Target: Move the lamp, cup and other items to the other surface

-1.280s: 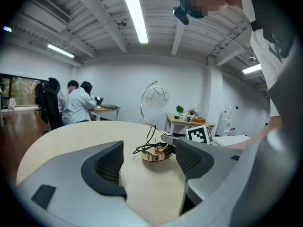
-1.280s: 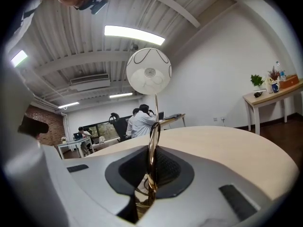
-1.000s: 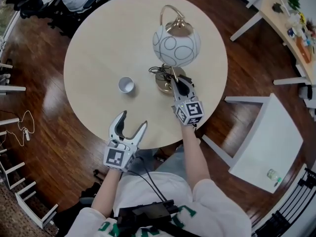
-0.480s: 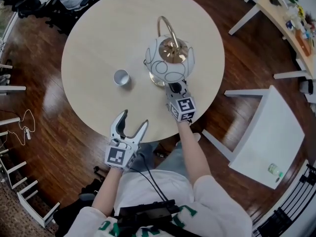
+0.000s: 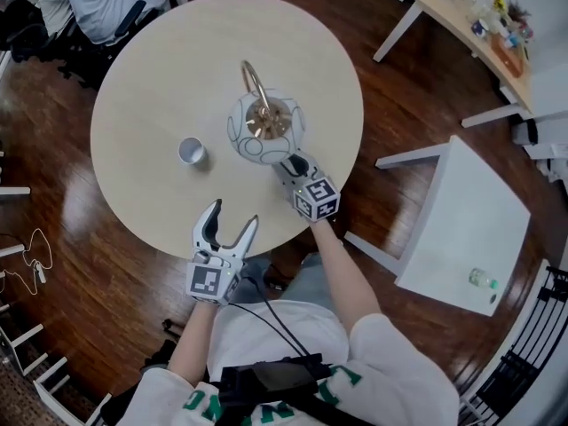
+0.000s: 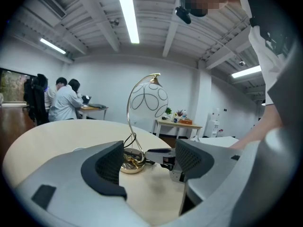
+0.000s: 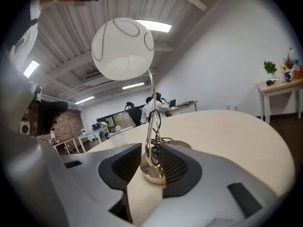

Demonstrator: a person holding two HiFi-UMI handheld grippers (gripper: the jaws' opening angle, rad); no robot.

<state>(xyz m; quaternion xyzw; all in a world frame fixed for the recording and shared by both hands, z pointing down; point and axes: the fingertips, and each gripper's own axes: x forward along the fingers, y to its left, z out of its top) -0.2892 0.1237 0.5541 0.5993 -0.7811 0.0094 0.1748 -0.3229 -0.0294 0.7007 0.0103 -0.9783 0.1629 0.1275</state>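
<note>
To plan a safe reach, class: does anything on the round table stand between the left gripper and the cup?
Nothing visible does. Only bare table lies between the left gripper, its jaws open, and the cup; the lamp stands off to the right of that line.

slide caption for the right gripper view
Right gripper, jaws just opened, straddles the gold stem of the lamp on the round table, not yet gripping.

One lamp point(image 5: 264, 128), one cup point(image 5: 191, 151), one round table point(image 5: 151, 78), one white side table point(image 5: 461, 207) bearing one small bottle point(image 5: 480, 280), and two grippers, the left gripper point(image 5: 233, 217) and the right gripper point(image 5: 289, 163), are counted.
</note>
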